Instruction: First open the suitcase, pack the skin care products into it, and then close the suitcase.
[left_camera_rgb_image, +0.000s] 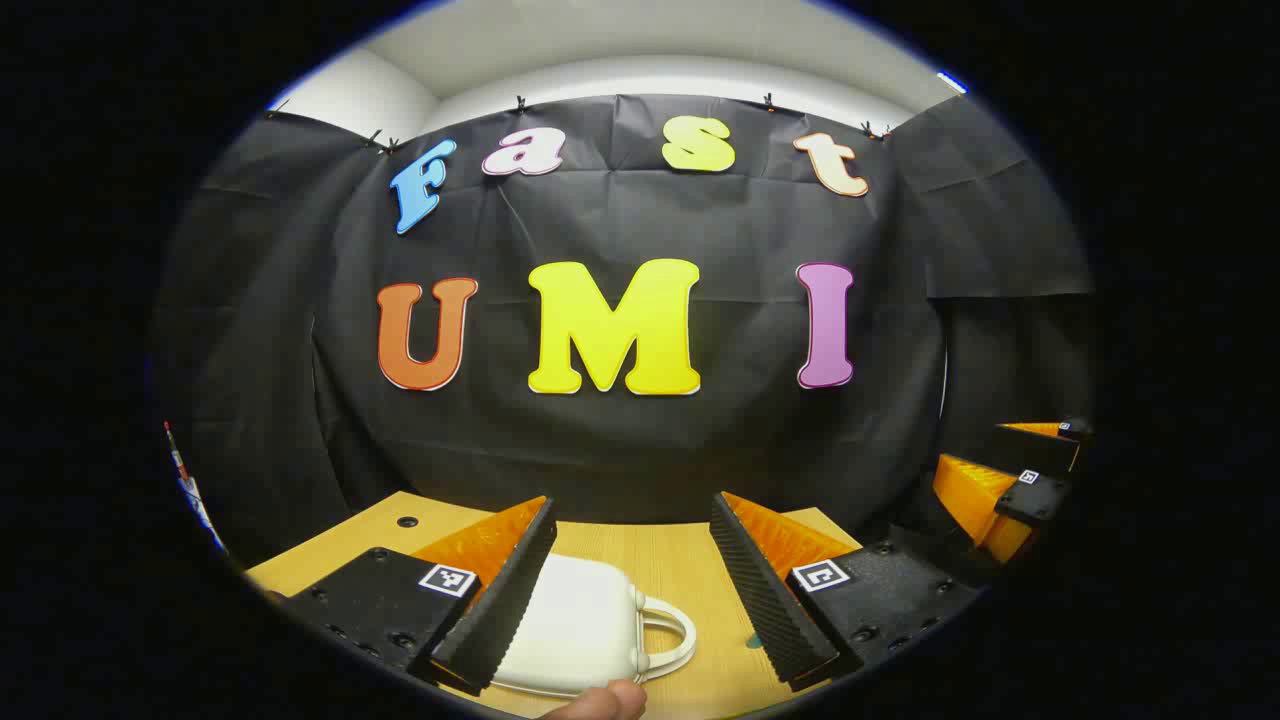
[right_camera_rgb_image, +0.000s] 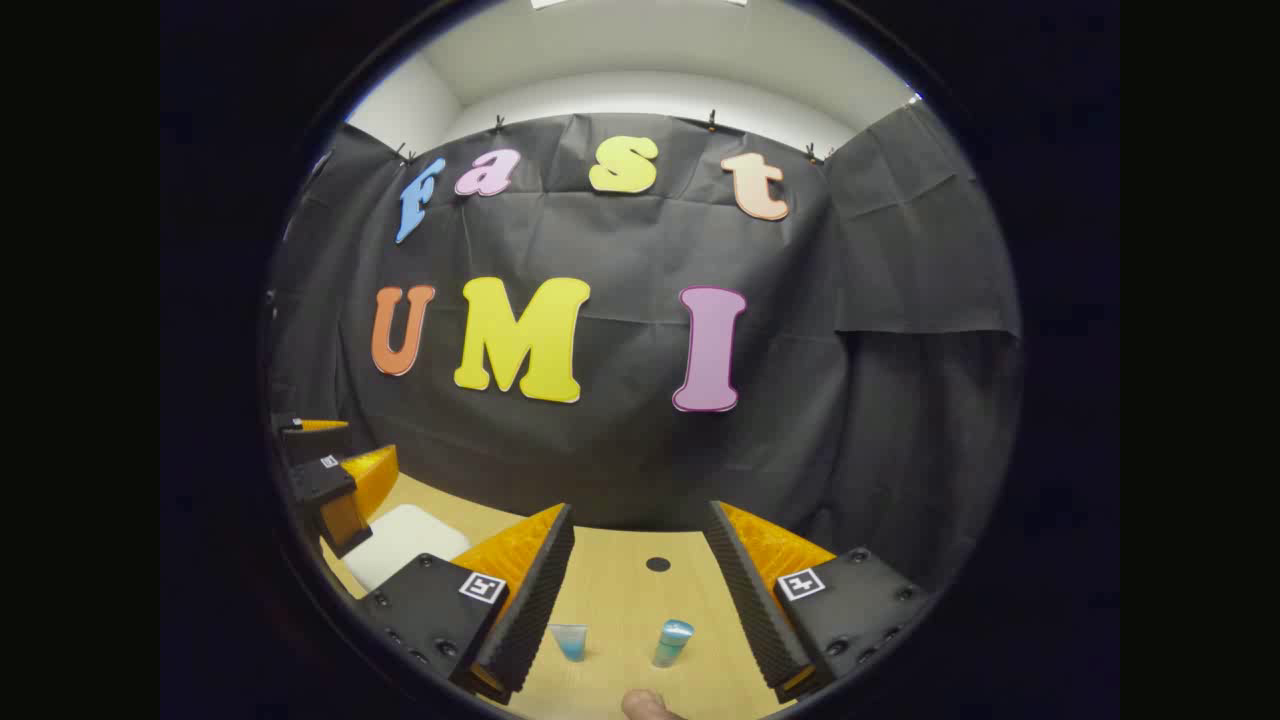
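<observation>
Lying closed on the table (left_camera_rgb_image: 690, 560), white suitcase (left_camera_rgb_image: 580, 625) sits between the spread, empty left gripper (left_camera_rgb_image: 635, 590); right gripper (right_camera_rgb_image: 640, 590) likewise apart above two skin care tubes (right_camera_rgb_image: 672, 642); risk: handle slipping, lid dropping shut.

Cloth-walled booth (left_camera_rgb_image: 640, 440), wooden table (right_camera_rgb_image: 640, 600)

Both the left gripper (left_camera_rgb_image: 632, 590) and the right gripper (right_camera_rgb_image: 640, 590) hover level, side by side, jaws spread wide, gripping nothing.
</observation>
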